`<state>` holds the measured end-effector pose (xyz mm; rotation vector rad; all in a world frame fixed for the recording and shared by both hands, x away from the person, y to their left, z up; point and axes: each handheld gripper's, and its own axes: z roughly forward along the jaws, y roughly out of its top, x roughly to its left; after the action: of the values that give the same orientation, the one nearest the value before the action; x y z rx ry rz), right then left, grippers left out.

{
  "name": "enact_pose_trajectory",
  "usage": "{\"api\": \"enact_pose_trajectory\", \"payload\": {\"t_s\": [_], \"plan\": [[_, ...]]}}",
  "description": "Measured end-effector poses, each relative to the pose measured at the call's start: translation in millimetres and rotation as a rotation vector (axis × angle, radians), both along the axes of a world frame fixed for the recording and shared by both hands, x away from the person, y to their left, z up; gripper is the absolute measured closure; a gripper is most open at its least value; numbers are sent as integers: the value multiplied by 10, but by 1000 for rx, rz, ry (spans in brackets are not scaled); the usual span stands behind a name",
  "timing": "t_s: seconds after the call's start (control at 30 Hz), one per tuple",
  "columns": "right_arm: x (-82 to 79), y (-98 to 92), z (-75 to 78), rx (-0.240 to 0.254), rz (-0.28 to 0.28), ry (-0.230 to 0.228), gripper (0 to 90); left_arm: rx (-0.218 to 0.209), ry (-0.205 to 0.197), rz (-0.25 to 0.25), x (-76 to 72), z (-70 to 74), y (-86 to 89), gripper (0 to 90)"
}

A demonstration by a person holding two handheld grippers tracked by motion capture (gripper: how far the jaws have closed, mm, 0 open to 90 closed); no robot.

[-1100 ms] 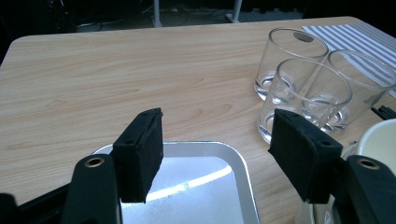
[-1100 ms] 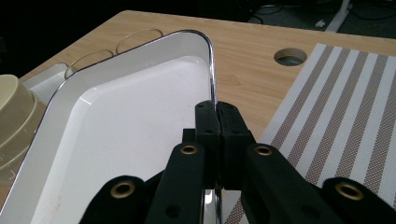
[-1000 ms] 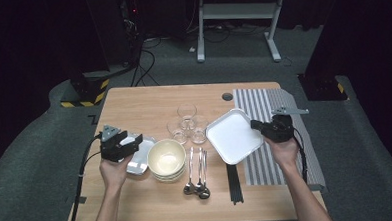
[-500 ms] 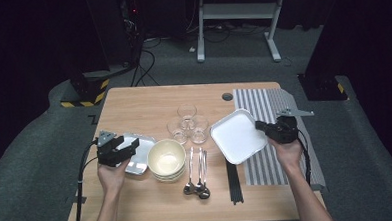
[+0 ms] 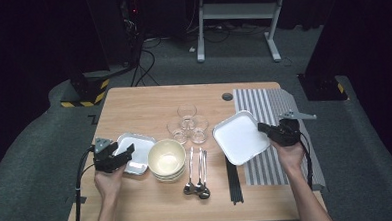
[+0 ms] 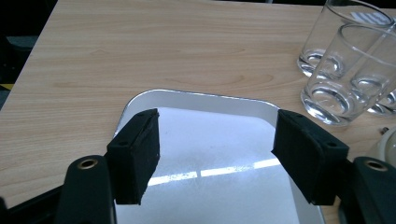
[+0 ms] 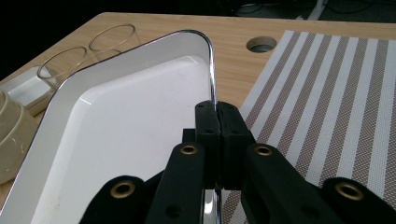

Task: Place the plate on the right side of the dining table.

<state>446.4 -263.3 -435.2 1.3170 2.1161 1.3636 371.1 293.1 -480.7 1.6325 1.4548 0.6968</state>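
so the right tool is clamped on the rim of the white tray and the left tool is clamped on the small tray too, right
Not quite. The right tool does clamp the white tray rim, but the left tool is open over the small tray, gripping nothing, as the left gripper view shows.

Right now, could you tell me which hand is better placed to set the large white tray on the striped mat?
Right. The right gripper is shut on the large tray's rim, beside the mat; the left gripper stands open over the small tray.
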Motion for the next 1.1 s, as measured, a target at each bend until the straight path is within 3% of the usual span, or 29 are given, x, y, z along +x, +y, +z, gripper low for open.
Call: {"api": "enact_pose_trajectory", "payload": {"t_s": [0.27, 0.57, 1.1], "plan": [[-23, -50, -36, 7, -20, 4, 884, -19, 6, 25, -45, -66, 42, 273], [-32, -82, -81, 7, -35, 8, 884, -9, 23, 65, -109, -156, 91, 248], [-53, -194, -172, 10, -75, 23, 884, -36, 33, 83, -188, -278, 135, 208]]}}
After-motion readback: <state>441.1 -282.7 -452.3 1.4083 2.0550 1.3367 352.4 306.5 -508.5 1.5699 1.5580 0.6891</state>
